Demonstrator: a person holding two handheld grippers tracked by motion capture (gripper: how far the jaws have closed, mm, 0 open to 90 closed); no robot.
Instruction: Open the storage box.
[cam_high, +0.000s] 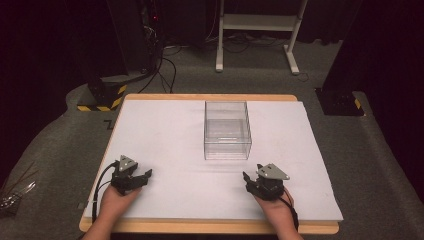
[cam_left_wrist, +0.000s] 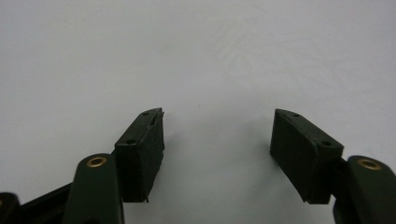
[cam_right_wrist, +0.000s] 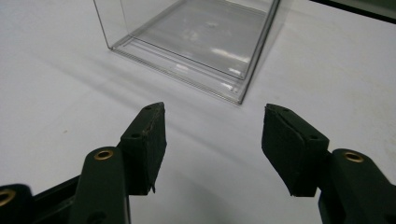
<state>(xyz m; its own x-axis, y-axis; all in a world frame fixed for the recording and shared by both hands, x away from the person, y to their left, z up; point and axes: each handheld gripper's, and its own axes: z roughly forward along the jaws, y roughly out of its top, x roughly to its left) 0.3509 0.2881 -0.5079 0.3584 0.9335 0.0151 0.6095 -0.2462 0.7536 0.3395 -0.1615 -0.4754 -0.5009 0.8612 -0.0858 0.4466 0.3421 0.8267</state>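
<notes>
Item: clear box (cam_high: 227, 131), empty, mid-table (cam_high: 165, 140). Right gripper (cam_right_wrist: 212, 140) spread, empty, near its front corner; approach squarely. Left gripper (cam_left_wrist: 217, 144) spread, idle.

A dim lab: white-topped table (cam_high: 165, 130), carpeted floor (cam_high: 50, 150), cables (cam_high: 167, 70), hazard-striped stand base (cam_high: 102, 97).

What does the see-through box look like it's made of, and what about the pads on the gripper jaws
The clear box looks like hard transparent plastic, probably acrylic: glossy walls, sharp straight edges and bright glints on its floor. The right gripper has pads that look like matte black rubber or foam, with dull, slightly frayed edges; which of the two is hard to tell.
</notes>
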